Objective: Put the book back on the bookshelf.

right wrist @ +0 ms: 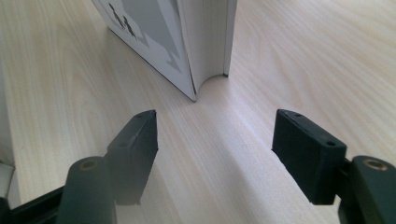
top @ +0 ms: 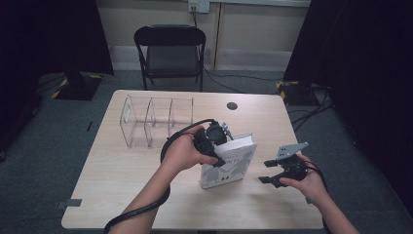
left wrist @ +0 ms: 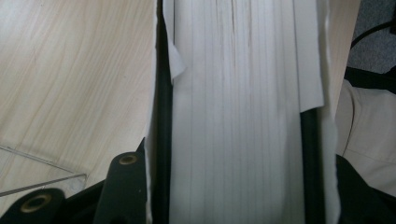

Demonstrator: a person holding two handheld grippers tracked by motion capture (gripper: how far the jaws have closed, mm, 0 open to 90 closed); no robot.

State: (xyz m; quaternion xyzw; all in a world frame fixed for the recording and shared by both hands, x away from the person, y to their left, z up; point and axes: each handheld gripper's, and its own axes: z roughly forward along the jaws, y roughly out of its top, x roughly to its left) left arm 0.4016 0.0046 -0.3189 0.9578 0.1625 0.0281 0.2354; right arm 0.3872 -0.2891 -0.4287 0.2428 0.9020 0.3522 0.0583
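- One book [top: 229, 163] stood tilted on the table [top: 122, 175], just in front of the clear rack [top: 156, 119].
- Left gripper [top: 214, 146] had its fingers clamped across the book's page block.
- Right gripper [top: 272, 171] sat beside the book, fingers apart, holding nothing.

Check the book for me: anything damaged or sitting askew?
The book stands tilted on the table, clamped across its page block by the left claw. One page corner is folded over near the cover. Nothing else stands out.
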